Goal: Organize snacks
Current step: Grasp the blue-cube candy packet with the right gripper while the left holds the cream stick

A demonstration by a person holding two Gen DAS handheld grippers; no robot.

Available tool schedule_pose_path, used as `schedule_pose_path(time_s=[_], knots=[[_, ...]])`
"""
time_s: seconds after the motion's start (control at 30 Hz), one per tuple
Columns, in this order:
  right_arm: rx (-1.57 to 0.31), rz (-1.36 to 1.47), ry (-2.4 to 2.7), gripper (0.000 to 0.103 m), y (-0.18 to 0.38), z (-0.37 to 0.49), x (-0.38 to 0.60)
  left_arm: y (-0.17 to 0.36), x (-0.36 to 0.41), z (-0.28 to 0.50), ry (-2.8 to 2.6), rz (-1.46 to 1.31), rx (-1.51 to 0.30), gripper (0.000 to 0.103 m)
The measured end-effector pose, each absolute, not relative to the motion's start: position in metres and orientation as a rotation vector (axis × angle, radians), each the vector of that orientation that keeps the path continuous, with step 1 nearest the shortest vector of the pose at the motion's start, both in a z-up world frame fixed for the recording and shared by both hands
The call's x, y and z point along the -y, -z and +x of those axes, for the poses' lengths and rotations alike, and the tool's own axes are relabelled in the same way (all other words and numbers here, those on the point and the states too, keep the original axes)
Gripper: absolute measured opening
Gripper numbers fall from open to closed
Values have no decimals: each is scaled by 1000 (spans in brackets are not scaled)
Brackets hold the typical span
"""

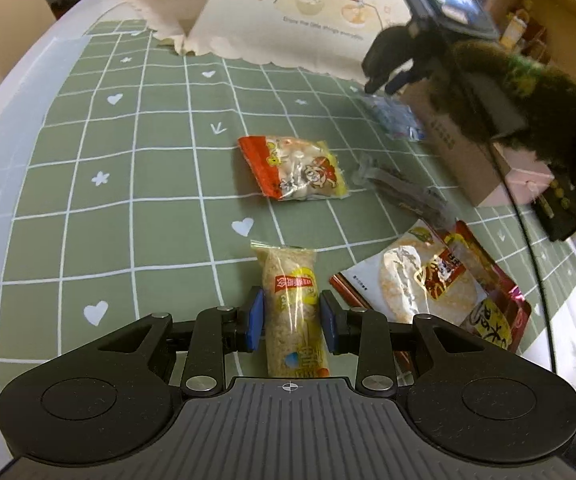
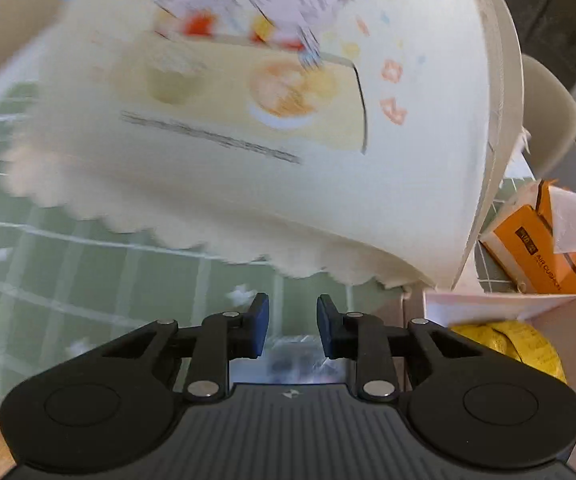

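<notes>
Nearest the left-wrist lens, the left gripper (image 1: pixel 291 322) clamps a yellow-labelled snack bar (image 1: pixel 293 308). Centre frame lies a red snack packet (image 1: pixel 293 168) on the green checked tablecloth (image 1: pixel 88 200), with bare cloth at left. In the right view's lower right, a white box (image 2: pixel 559 308) holds a yellow packet (image 2: pixel 519 340); the right gripper (image 2: pixel 292 326) looks closed on nothing.

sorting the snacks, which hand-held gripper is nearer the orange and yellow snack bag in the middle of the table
Left. The left hand-held gripper, closed on a long snack pack, sits just below the orange and yellow snack bag; the right hand-held gripper is farther off, up by the cardboard box.
</notes>
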State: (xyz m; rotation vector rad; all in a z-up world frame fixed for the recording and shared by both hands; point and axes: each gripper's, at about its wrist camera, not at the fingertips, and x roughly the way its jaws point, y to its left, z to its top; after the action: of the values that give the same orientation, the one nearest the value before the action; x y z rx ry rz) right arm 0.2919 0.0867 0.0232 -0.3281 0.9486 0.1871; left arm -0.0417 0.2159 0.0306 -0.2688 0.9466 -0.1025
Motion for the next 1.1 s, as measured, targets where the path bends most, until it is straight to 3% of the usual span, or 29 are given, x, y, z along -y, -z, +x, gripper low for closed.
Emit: schedule_pose_path(time_s=[0.27,0.33,0.37,0.4,0.43,0.53,0.77,0.97,1.0,1.07,1.1], knots=[[-1094,-116,-475,24,-39,183,-55,-28,-228,-40,139,-325,-948,35],[-1017,-174,-489,40,-51,146,-46,-27,-230,-41,144,-335,-945,35],[-971,-219,-482,70,-55,130,-43,-27,-230,-41,145,-338,-942,35],[-932,-256,-464,89,-55,117,-39,-27,-230,-42,144,-338,-939,35],[-909,-276,-433,91,-54,110,-34,-27,-229,-42,143,-335,-937,35],[-943,-231,-309,91,-38,100,-19,-27,-228,-42,139,-326,-939,35],[-973,256,-62,93,-23,112,5,-29,-226,-40,132,-319,-951,35],[-957,116,43,95,-17,131,-28,-29,-224,-39,126,-306,-956,35],[-959,96,29,91,-15,131,-26,-29,-224,-39,125,-304,-957,35],[-966,68,-75,70,-22,123,-24,-29,-224,-38,125,-295,-962,35],[-972,63,-125,65,-26,120,-23,-30,-223,-37,123,-292,-967,35]])
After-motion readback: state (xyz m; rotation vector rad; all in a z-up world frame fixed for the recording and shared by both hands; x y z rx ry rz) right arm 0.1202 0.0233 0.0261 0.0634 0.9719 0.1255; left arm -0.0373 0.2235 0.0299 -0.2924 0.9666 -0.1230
